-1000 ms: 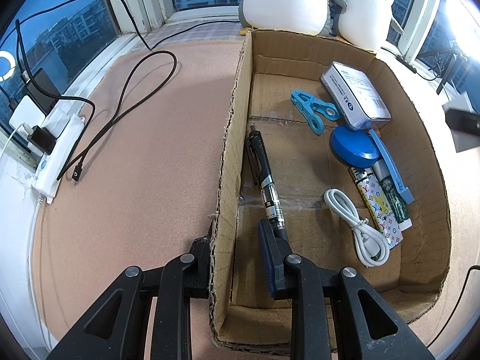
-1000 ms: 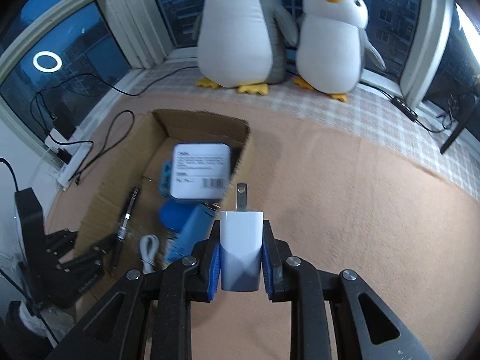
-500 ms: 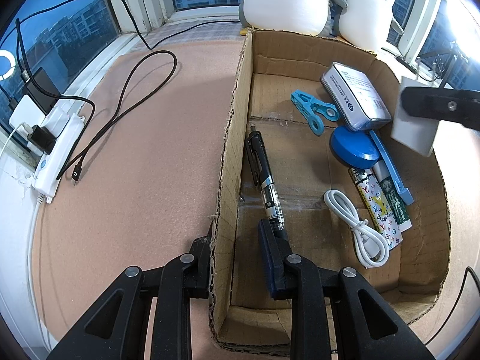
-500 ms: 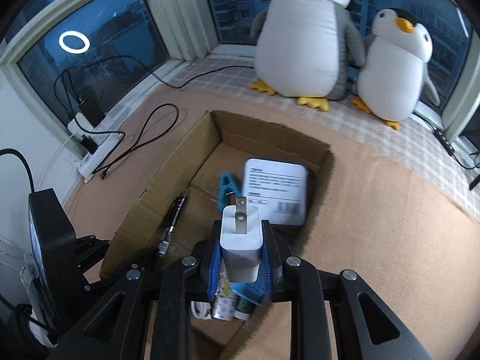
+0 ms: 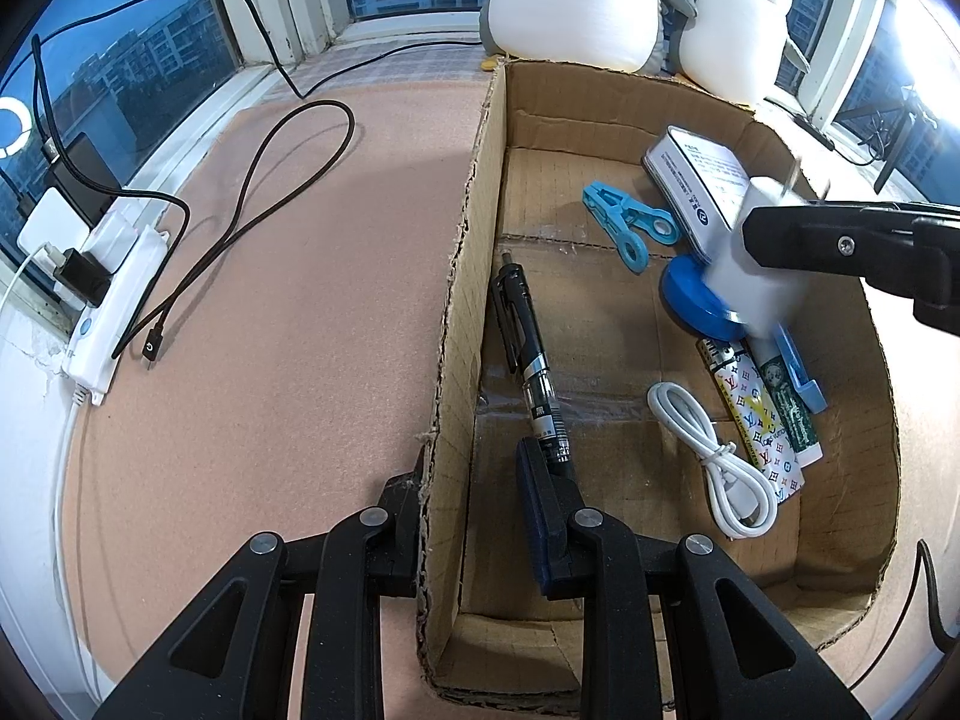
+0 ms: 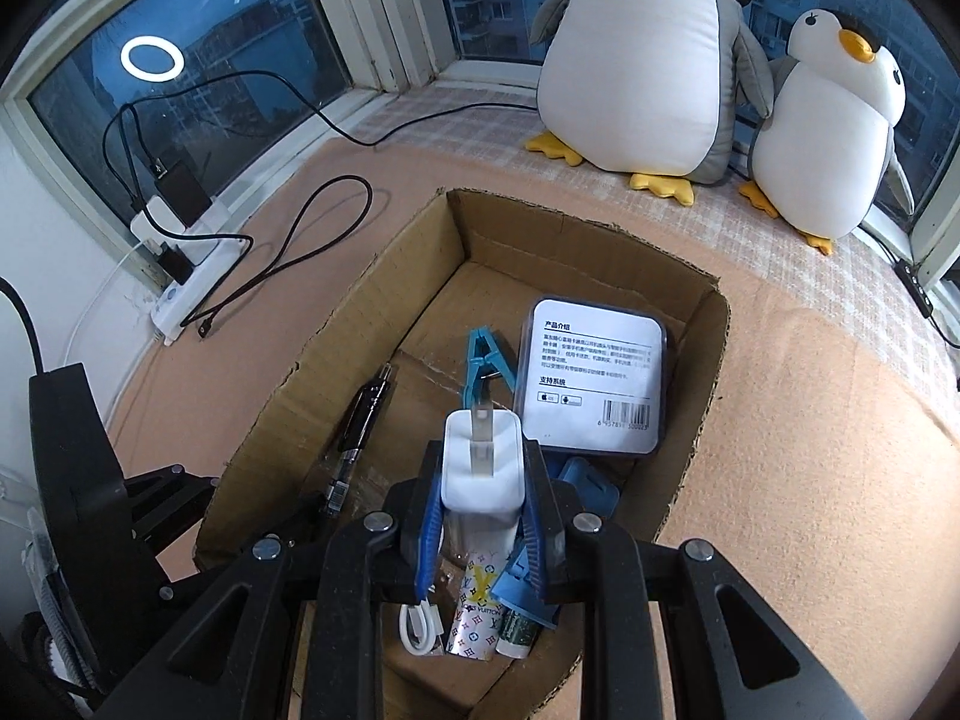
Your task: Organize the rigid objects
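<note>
An open cardboard box lies on the tan mat. Inside lie a black pen, a blue clip, a grey tin, a blue round case, a white cable, a patterned lighter and a green tube. My left gripper is shut on the box's left wall. My right gripper is shut on a white charger plug and holds it above the box's inside, over the blue case.
Two plush penguins stand behind the box by the window. A white power strip with plugs and a black looped cable lie on the mat to the left.
My right gripper has carried the white charger plug from beside the box to over its inside, above the blue case. My left gripper has stayed clamped on the box wall.
</note>
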`<state>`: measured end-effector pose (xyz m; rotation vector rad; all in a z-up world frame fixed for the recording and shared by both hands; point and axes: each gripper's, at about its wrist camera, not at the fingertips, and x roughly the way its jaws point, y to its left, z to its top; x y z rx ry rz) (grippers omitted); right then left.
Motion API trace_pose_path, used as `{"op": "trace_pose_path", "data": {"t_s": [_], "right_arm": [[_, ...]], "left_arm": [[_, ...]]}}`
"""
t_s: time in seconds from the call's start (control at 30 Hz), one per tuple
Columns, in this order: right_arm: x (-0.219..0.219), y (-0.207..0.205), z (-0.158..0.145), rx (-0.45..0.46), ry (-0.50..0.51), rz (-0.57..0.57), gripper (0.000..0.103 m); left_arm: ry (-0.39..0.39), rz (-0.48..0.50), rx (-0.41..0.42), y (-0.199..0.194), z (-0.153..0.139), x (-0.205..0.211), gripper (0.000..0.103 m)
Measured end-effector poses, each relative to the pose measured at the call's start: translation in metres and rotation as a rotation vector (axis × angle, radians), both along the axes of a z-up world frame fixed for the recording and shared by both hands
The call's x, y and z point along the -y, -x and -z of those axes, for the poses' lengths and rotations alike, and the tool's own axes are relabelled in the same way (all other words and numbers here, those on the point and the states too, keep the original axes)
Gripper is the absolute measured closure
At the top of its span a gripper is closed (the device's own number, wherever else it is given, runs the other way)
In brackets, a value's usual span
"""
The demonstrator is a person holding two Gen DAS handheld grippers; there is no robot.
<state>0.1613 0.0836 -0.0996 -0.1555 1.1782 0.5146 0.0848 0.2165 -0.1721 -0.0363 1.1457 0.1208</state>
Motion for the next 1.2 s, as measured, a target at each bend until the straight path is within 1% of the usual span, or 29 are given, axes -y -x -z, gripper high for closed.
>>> {"op": "trace_pose_path", "data": {"t_s": [0.27, 0.57, 0.63, 0.7, 0.87, 0.93, 1.0, 1.2], "right_arm": [[0.0, 0.001, -0.002, 0.008, 0.004, 0.0, 0.081], [0.007, 0.007, -0.006, 0.018, 0.005, 0.005, 0.075], [0.01, 0.009, -0.008, 0.022, 0.002, 0.007, 0.074], [0.015, 0.012, -0.009, 0.025, 0.0, 0.01, 0.069], [0.029, 0.022, -0.014, 0.041, 0.003, 0.027, 0.068], [0.036, 0.026, -0.018, 0.046, -0.01, 0.038, 0.065], [0.041, 0.029, -0.021, 0.057, -0.01, 0.054, 0.057], [0.056, 0.041, -0.026, 0.069, -0.023, 0.09, 0.056]], "left_arm": [[0.001, -0.001, 0.0, 0.0, 0.0, 0.0, 0.078], [0.0, 0.0, 0.0, 0.0, 0.0, 0.0, 0.078], [0.0, 0.0, 0.0, 0.0, 0.0, 0.0, 0.078], [0.0, 0.0, 0.0, 0.0, 0.0, 0.0, 0.078], [-0.001, -0.003, 0.001, 0.0, 0.0, 0.0, 0.078], [-0.002, -0.002, 0.001, 0.0, 0.0, 0.0, 0.078], [-0.003, -0.002, 0.001, 0.0, 0.0, 0.0, 0.078], [-0.002, -0.003, 0.001, 0.0, 0.0, 0.0, 0.078]]}}
